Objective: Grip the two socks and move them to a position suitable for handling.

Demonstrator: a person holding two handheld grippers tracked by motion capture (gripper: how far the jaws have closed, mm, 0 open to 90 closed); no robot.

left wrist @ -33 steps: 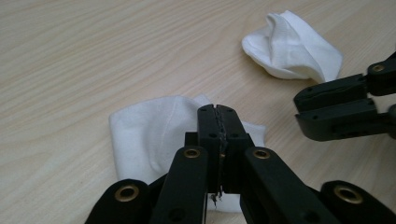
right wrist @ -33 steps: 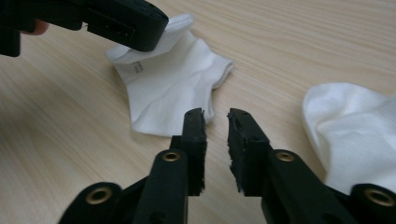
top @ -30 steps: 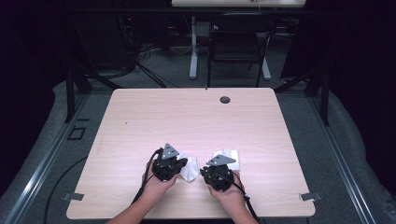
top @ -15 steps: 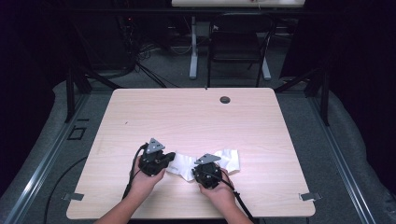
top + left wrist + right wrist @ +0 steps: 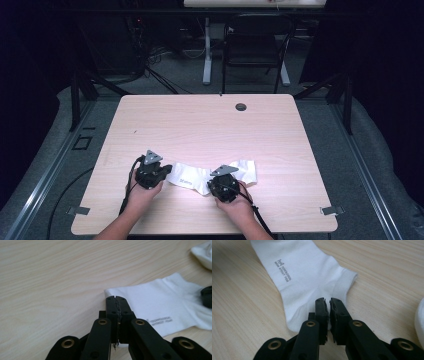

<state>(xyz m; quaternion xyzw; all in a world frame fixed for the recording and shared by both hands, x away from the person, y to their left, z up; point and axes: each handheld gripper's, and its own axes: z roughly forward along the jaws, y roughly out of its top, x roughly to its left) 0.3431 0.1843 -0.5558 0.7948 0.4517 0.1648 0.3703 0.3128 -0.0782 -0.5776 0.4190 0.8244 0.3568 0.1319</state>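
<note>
Two grippers hold one flat white cotton sock (image 5: 189, 176) on the pale wooden table (image 5: 210, 125): from above stretched between them, left gripper (image 5: 116, 299) clamped on its toe edge, right gripper (image 5: 329, 301) pinching its heel, jaws having just been closing.

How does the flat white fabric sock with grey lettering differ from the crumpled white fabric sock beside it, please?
The flat white fabric sock with grey lettering lies stretched out; the crumpled white fabric sock sits bunched. The flat one is pinched by the left gripper and right gripper; the crumpled one lies free. Both are white and on the table.
</note>
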